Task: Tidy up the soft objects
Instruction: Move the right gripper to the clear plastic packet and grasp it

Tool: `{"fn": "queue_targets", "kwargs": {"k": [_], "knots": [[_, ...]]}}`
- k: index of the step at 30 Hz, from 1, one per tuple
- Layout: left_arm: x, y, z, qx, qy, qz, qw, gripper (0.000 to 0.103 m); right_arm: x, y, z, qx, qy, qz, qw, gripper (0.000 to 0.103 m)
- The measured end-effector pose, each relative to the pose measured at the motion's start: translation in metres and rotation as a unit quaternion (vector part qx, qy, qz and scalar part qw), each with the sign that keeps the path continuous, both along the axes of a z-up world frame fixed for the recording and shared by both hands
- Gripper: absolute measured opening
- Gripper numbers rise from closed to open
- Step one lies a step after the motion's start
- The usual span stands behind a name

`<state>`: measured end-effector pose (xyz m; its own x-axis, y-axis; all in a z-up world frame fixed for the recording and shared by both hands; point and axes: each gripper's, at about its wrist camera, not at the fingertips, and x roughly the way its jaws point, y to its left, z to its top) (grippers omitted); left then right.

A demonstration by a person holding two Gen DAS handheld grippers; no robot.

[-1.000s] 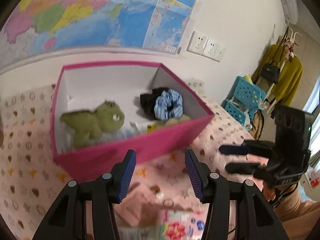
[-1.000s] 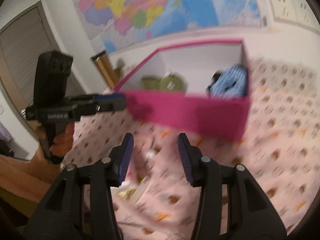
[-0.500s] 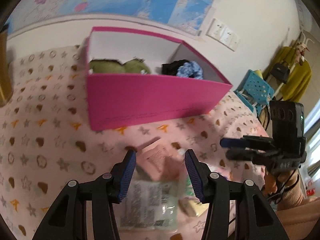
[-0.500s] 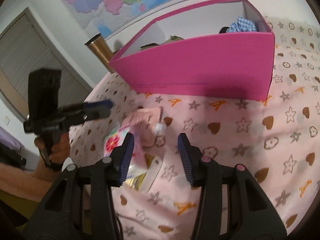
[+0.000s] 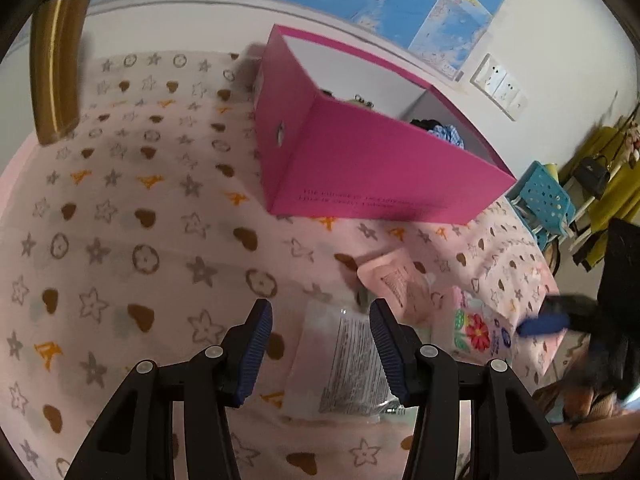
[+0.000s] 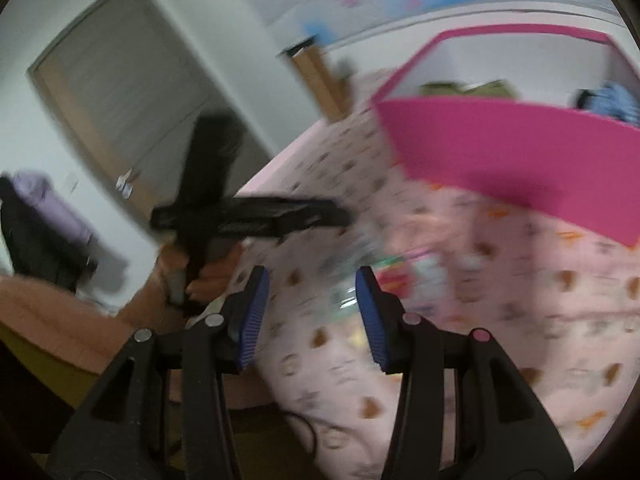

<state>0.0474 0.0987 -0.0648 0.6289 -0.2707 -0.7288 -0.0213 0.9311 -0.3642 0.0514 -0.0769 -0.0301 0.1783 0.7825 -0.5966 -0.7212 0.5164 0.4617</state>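
Over the packets [image 5: 352, 364] near the box [image 5: 384, 168], we hold both hand-held grippers, left [image 5: 321, 354] and right [image 6: 312, 316], apart, empty.

We see open cloth [image 5: 120, 240] left of the box [image 5: 380, 168]. Packets [image 5: 352, 360] crowd the near edge beside it, and a gold cup [image 5: 56, 68] stands far left.

Soft daylight; right view perhaps motion-blurred.

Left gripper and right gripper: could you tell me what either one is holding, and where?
Nothing is held: left gripper and right gripper are both open and empty.
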Motion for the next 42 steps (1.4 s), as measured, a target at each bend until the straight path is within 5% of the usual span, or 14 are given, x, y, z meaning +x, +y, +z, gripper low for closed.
{"fn": "queue_targets", "kwargs": {"k": [6, 17, 21, 30, 37, 42], "knots": [[-0.004, 0.001, -0.009, -0.005, 0.011, -0.006, 0.9999, 0.051, -0.006, 0.036, -0.032, -0.067, 0.015, 0.019, 0.997, 0.042], [-0.014, -0.001, -0.013, -0.008, 0.015, -0.027, 0.9995, 0.051, 0.011, 0.014, -0.032, -0.192, -0.054, -0.083, 0.976, 0.038], [-0.015, -0.002, -0.015, -0.013, 0.018, -0.038, 0.9990, 0.050, 0.013, 0.017, -0.028, -0.153, -0.025, -0.062, 0.986, 0.038], [-0.016, -0.007, -0.019, -0.012, 0.026, -0.058, 0.9979, 0.041, 0.025, 0.047, -0.053, -0.158, 0.004, -0.058, 0.986, 0.039], [-0.019, -0.009, -0.020, -0.062, 0.025, -0.092, 0.9935, 0.041, 0.022, 0.040, -0.045, -0.136, -0.023, -0.070, 0.988, 0.022], [-0.024, -0.010, -0.015, -0.042, 0.010, -0.075, 0.9962, 0.051, 0.015, 0.031, -0.040, -0.152, -0.057, -0.075, 0.984, 0.016]]}}
